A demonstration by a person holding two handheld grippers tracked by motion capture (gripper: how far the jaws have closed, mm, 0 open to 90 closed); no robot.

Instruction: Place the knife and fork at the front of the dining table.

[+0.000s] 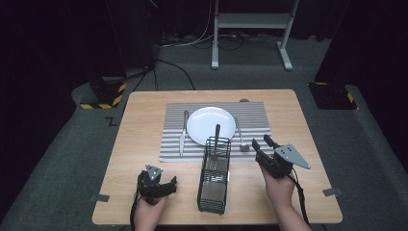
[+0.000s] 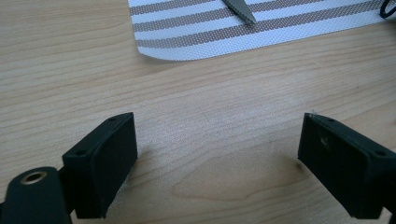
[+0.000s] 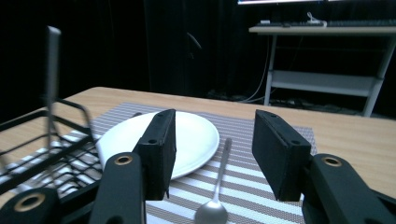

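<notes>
Right claw [image 3: 212, 156], jaws apart and empty, hovered over the spoon [image 1: 241, 137] lying right of the plate [image 1: 210, 124], centre frame. Left claw [image 1: 162, 185] rested spread wide on the desk [image 1: 139, 139], lower left.

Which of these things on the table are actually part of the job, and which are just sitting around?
Part of the job:
spoon, below the open right gripper
plate
knife
striped placemat
wire basket, with one utensil standing in it

Just lying about:
white metal stand on the floor beyond the table
cables on the floor
</notes>
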